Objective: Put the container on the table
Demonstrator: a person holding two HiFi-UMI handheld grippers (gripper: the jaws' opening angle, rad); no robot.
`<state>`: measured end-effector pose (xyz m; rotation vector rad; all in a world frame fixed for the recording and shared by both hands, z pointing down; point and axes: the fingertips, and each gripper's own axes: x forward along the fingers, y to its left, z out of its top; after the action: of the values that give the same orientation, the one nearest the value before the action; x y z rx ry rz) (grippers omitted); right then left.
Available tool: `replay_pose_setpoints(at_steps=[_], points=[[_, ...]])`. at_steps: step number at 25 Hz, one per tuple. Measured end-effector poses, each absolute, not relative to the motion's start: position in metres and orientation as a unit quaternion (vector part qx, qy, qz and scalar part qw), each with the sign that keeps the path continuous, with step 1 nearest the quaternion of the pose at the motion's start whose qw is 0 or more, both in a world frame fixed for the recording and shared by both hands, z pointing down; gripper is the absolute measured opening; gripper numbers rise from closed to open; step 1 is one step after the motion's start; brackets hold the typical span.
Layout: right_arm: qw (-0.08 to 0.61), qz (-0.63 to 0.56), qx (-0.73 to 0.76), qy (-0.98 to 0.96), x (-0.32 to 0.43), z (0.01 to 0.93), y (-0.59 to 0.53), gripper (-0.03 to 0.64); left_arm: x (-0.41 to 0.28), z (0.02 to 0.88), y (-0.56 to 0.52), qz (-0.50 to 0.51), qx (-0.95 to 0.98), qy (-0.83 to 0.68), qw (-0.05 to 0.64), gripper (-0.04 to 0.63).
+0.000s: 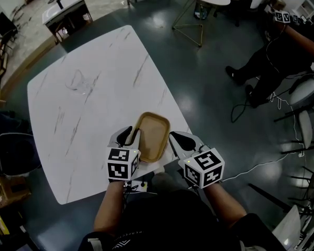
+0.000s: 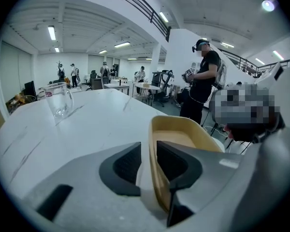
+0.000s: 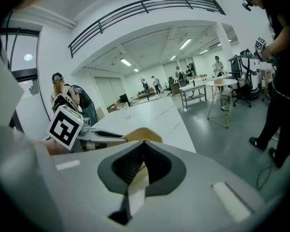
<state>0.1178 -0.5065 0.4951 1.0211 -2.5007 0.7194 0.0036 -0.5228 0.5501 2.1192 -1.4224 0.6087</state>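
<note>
Container [image 1: 152,136] – a shallow tan tray with rounded corners, empty – lies at the near edge of the white marble-patterned table [image 1: 83,114], directly between the two hand-held grippers. Its long axis runs away from the person. Whether its base rests fully flat on the table top cannot be confirmed from any view.

Left gripper [image 1: 130,133]: positioned at the container's left long side, marker cube [image 1: 122,163] toward the person. In the left gripper view, the left gripper [image 2: 149,151] straddles the container's [image 2: 183,129] left wall, one jaw outside and one inside the tray. The jaws stand apart. A strip of white table [image 2: 87,124] shows between the outer pad and the wall, so the wall is not pinched; the inner pad lies against or just beside the wall's inside face.

Right gripper [image 1: 174,136]: positioned at the container's right long side, toward its near corner. In the right gripper view, the right gripper [image 3: 144,145] has its jaws drawn together, tips meeting, with the container's [image 3: 142,133] tan rim caught between the pads – a clamped hold on that edge. The left gripper's cube [image 3: 65,126] shows beyond the tray.

Other item: a clear glass mug [image 1: 77,80] stands upright farther up the table, well apart from the container and both grippers; it also shows in the left gripper view [image 2: 58,100].
</note>
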Motion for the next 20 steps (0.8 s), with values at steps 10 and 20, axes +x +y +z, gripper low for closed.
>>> replay_pose_setpoints(at_steps=[10, 20], points=[[0.173, 0.245, 0.361, -0.883, 0.111, 0.489, -0.495, 0.000, -0.005, 0.536, -0.509, 0.207, 0.786, -0.526, 0.250, 0.086], [0.167, 0.234, 0.371, -0.883, 0.106, 0.475, -0.464, 0.000, -0.009, 0.512, -0.480, 0.200, 0.800, -0.520, 0.225, 0.069]])
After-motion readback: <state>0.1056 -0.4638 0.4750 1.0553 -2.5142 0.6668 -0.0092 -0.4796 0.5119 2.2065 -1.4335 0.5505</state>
